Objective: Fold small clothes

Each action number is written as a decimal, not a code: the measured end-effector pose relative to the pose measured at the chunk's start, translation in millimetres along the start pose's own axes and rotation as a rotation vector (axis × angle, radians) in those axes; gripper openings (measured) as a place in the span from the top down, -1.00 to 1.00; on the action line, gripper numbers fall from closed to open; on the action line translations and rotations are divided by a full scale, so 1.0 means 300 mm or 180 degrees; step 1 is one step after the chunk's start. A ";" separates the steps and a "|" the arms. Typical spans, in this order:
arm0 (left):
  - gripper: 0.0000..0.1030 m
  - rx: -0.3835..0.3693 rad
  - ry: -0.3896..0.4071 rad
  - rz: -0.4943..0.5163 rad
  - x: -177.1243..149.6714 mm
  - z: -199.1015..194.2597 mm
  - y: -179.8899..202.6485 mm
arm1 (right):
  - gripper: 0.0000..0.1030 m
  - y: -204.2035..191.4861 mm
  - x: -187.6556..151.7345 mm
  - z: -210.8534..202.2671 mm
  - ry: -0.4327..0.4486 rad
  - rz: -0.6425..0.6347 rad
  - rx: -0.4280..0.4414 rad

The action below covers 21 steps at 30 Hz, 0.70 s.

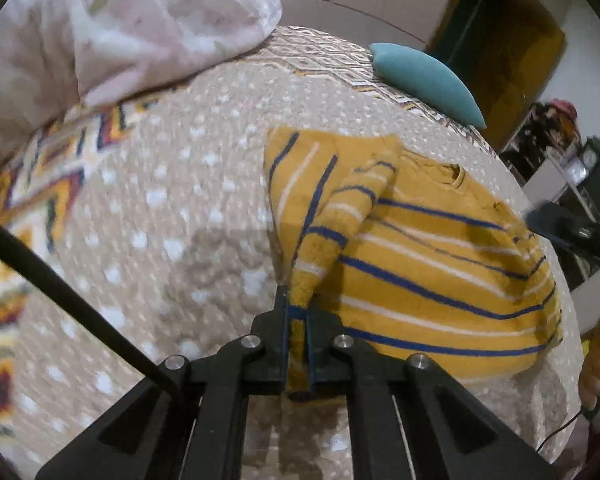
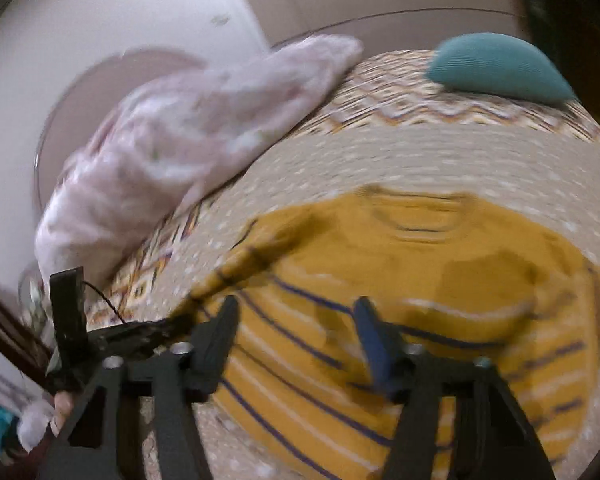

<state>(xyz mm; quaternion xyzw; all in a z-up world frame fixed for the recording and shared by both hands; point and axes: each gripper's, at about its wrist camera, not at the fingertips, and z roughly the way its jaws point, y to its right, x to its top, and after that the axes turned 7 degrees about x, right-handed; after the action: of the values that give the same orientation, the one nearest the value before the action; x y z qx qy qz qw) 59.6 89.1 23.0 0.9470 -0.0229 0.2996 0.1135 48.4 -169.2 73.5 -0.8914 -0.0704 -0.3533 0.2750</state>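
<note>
A small mustard-yellow shirt (image 1: pixel 440 264) with blue and white stripes lies flat on a beige dotted bedspread (image 1: pixel 172 208). My left gripper (image 1: pixel 298 300) is shut on the cuff of its sleeve (image 1: pixel 340 216), which is lifted and stretched toward the camera. In the right wrist view the shirt (image 2: pixel 420 264) lies below my right gripper (image 2: pixel 296 312), which is open and empty, hovering over the shirt's lower part. The pulled sleeve (image 2: pixel 252 260) runs left to my left gripper (image 2: pixel 140 332). The right gripper also shows in the left wrist view (image 1: pixel 572 232), at the right edge.
A pink-white crumpled blanket (image 1: pixel 112 28) is heaped at the back left of the bed. A teal pillow (image 1: pixel 424 80) lies at the far edge. A patterned sheet (image 1: pixel 40 176) shows under the bedspread. Dark furniture (image 1: pixel 572 168) stands to the right.
</note>
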 end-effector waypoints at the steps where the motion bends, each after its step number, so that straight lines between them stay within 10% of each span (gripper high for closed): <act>1: 0.87 -0.0025 0.0010 -0.0053 -0.004 0.016 0.001 | 0.13 -0.033 0.006 0.052 -0.0095 -0.0099 -0.0037; 11: 0.74 -0.0570 0.0049 -0.0394 -0.035 0.056 -0.075 | 0.22 -0.198 0.100 0.637 -0.0887 -0.0815 -0.0716; 14: 0.63 -0.0730 -0.0014 -0.0505 -0.032 0.068 -0.094 | -0.10 -0.229 0.156 0.754 -0.1000 -0.0886 -0.0827; 21: 0.85 -0.0662 -0.0009 -0.0182 -0.017 0.044 -0.046 | -0.21 -0.225 0.239 0.594 -0.0804 -0.0652 -0.0649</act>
<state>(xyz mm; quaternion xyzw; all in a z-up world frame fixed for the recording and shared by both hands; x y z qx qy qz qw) 64.4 99.3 7.0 0.9308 -0.0270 0.2909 0.2197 185.2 -21.2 44.6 -0.9401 -0.1586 -0.2701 0.1349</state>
